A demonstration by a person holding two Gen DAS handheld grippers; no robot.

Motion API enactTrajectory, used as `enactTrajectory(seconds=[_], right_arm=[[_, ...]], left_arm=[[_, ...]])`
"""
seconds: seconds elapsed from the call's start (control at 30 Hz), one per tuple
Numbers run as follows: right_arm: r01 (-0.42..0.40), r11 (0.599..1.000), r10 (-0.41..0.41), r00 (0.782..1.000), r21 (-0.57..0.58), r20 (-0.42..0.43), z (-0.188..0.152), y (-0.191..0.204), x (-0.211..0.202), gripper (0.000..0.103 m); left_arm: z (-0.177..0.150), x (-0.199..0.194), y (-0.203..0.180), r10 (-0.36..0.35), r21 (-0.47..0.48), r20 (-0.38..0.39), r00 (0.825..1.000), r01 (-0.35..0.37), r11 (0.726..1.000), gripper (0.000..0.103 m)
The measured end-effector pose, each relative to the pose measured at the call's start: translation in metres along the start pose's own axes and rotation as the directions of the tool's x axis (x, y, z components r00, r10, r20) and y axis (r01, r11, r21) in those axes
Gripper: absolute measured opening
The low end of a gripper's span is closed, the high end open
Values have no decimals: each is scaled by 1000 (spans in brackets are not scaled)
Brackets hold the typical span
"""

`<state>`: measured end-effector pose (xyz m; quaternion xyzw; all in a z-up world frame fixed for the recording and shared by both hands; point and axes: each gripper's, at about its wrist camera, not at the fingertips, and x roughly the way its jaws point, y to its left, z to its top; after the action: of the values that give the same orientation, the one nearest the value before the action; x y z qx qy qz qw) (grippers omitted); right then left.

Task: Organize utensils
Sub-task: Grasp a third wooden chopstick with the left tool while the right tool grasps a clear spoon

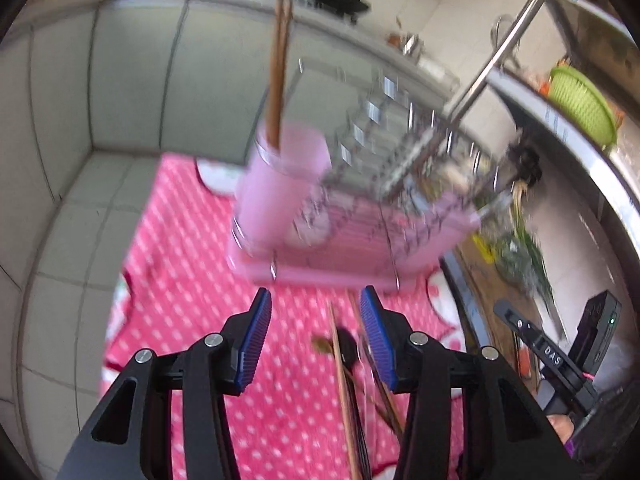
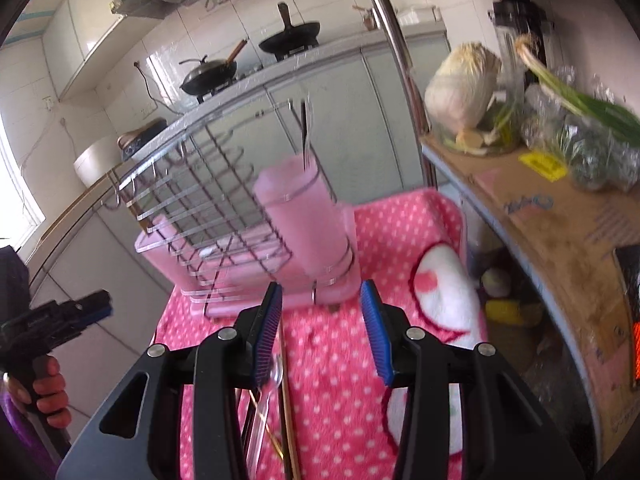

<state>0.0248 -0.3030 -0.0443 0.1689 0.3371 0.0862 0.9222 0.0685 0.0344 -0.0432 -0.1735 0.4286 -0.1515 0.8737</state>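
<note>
Blurring most of the wire rack (image 1: 400,152), both views are leaving its contents unreadable; chopsticks (image 1: 280,76) are standing in the pink cup (image 1: 280,184); loose utensils (image 2: 272,400) are lying on the dotted cloth (image 2: 340,360), cut off below; the left gripper (image 1: 316,340) and right gripper (image 2: 322,332) are hovering with jaws apart, gripping nothing.

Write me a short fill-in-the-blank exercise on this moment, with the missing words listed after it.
1. The cup on the rack is coloured ____.
2. The chopsticks stand in the ____.
3. The cloth under the rack is pink with white ____.
4. Both the left gripper and the right gripper hold ____.

Missing words: pink; cup; dots; nothing
</note>
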Motion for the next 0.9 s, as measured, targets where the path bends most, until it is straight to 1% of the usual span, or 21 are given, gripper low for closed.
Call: enactTrajectory(seconds=[0.03, 0.1, 0.17, 0.23, 0.3, 0.4, 0.47, 0.53, 0.63, 0.77, 0.83, 0.87, 0.9], right_arm=[[-6, 1000, 6, 1000, 6, -10, -4, -1, 2, 42], [-16, 1000, 16, 1000, 14, -27, -10, -3, 4, 42], [-26, 999, 27, 999, 25, -43, -15, -4, 7, 42], [-40, 998, 42, 997, 40, -57, -18, -6, 11, 42], [-45, 998, 48, 996, 45, -78, -21, -7, 15, 42], [-54, 997, 58, 993, 47, -101, -25, -8, 21, 42], [-60, 997, 65, 991, 49, -115, -27, -9, 25, 42], [-65, 996, 72, 989, 55, -126, -28, -10, 29, 42], [-74, 995, 83, 985, 67, -150, -30, -12, 34, 42], [-76, 995, 86, 981, 65, -172, -34, -12, 40, 42], [-77, 995, 87, 980, 61, -180, -35, -11, 42, 42], [-78, 995, 88, 979, 57, -184, -35, -10, 43, 42], [-81, 995, 90, 978, 56, -188, -35, -9, 44, 42]], left_arm=[[-6, 14, -3, -23, -10, -60, 998, 22, 1000, 44], [-13, 37, -7, -38, -31, -150, 988, 34, 999, 40], [-20, 62, -7, -59, -76, -239, 969, 42, 996, 37], [-25, 85, -8, -67, -106, -304, 950, 36, 994, 34], [-24, 100, -9, -49, -109, -321, 946, 14, 994, 32], [-17, 115, -16, -12, -80, -325, 946, -15, 997, 32], [-12, 126, -24, 9, -46, -329, 944, -25, 999, 32], [-8, 136, -30, 43, -17, -335, 941, -52, 999, 32], [-7, 157, -36, 96, 23, -359, 928, -94, 995, 32], [-8, 178, -40, 143, 46, -377, 915, -136, 990, 32], [-9, 186, -37, 155, 48, -386, 909, -148, 988, 32], [-10, 189, -36, 159, 44, -388, 908, -154, 987, 31], [-10, 192, -38, 161, 42, -388, 907, -157, 987, 27]])
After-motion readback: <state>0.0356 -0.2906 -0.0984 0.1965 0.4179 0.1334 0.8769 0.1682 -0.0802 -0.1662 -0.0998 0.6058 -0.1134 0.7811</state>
